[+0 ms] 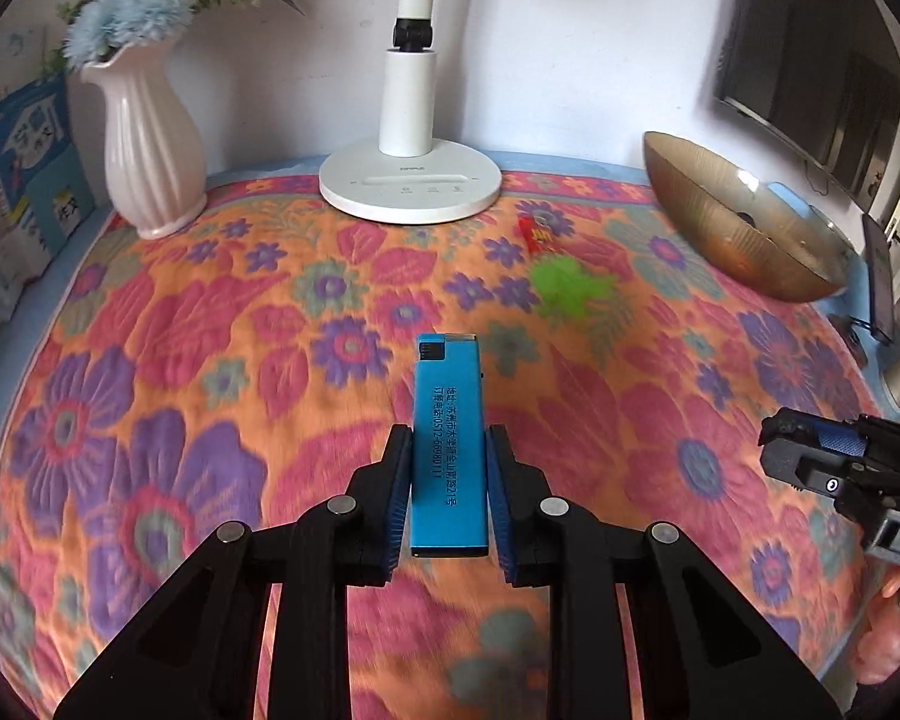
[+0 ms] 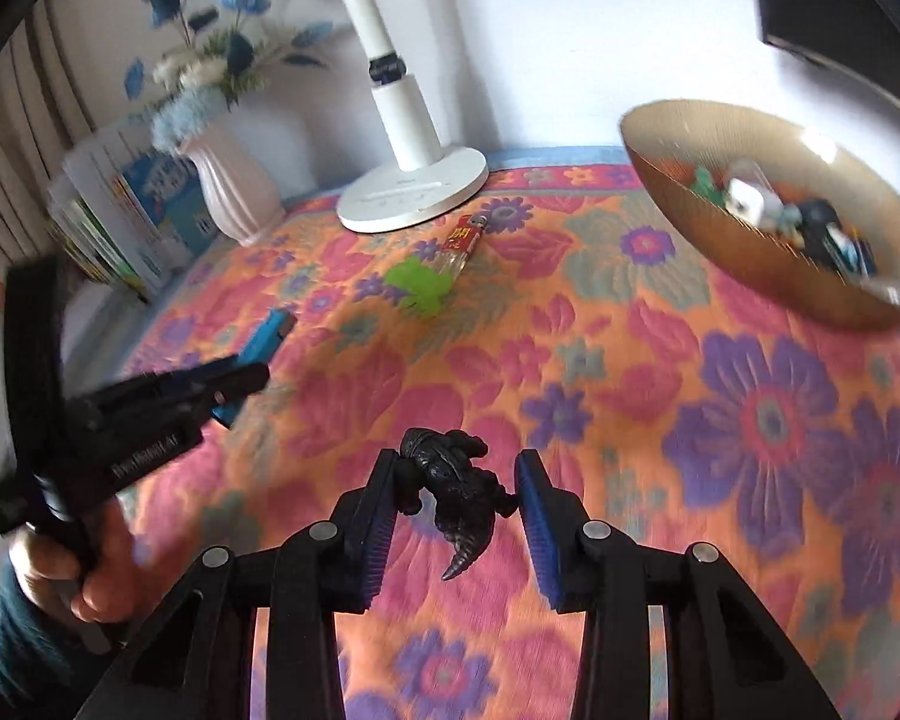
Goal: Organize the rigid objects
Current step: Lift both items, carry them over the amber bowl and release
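Note:
My left gripper (image 1: pixel 449 441) is shut on a blue lighter (image 1: pixel 448 444) with printed text, held above the floral cloth; it also shows in the right wrist view (image 2: pixel 258 354). My right gripper (image 2: pixel 459 468) stands around a black dinosaur figure (image 2: pixel 456 492); the left pad touches it, a gap shows at the right pad. A golden bowl (image 2: pixel 720 252) holding several small objects sits at the far right, also in the left wrist view (image 1: pixel 732 222). A red lighter (image 2: pixel 463 243) and a green toy (image 2: pixel 420 285) lie near the lamp.
A white desk lamp (image 1: pixel 411 180) stands at the back centre. A white vase (image 1: pixel 147 150) with blue flowers is back left, books (image 1: pixel 24 180) beside it. A dark screen (image 1: pixel 810 90) is at the right. A floral cloth (image 1: pixel 210 360) covers the table.

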The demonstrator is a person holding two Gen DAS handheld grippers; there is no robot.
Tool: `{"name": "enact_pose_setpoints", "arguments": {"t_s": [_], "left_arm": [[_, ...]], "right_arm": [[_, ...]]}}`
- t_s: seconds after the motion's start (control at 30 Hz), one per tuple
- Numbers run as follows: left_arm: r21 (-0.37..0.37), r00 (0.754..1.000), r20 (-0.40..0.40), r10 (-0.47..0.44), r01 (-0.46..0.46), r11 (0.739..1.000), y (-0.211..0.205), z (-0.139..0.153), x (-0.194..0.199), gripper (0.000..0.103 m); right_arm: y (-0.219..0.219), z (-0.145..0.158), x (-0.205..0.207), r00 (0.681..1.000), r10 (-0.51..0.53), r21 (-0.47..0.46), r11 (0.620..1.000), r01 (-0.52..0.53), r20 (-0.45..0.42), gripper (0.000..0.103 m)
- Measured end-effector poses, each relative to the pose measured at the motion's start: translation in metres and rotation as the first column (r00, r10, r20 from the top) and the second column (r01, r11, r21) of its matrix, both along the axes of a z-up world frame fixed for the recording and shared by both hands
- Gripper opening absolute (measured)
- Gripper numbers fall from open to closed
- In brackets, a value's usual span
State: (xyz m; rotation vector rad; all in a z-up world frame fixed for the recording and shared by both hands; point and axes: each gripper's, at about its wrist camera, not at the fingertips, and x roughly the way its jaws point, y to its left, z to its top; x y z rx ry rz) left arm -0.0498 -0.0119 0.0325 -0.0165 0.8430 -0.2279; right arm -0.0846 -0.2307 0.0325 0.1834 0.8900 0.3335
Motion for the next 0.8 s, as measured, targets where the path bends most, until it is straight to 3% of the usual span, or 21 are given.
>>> {"name": "enact_pose_setpoints", "arguments": {"t_s": [0.13,0.23,0.4,0.53,0.8], "left_arm": [[-0.022,1.0,0.003,0.01,-0.01,1.0,0.001,-0.003,-0.013,0.021],[0.03,0.999,-0.038,0.039,-0.038,0.999,0.001,-0.018,-0.011,0.021],[-0.038,0.997,-0.05,0.054,-0.056,0.998,0.014,-0.019,-0.011,0.021],[-0.026,0.998,-0.037,0.06,-0.061,0.998,0.013,-0.019,-0.014,0.021],[0.003,0.998,-0.033,0.05,-0.05,0.999,0.007,-0.018,-0.015,0.021]], "right_arm": [[-0.014,-0.003,-0.025,0.999,-0.034,0.066,0.997,0.034,0.0,0.038],[-0.024,-0.008,-0.035,0.997,-0.074,0.074,0.994,0.075,-0.012,0.038],[-0.027,-0.018,-0.044,0.992,-0.128,-0.002,0.992,0.128,-0.013,0.038],[-0.022,-0.025,-0.046,0.991,-0.136,-0.105,0.985,0.136,0.004,0.038],[-0.019,-0.028,-0.045,0.99,-0.143,-0.105,0.984,0.144,0.019,0.051]]}}
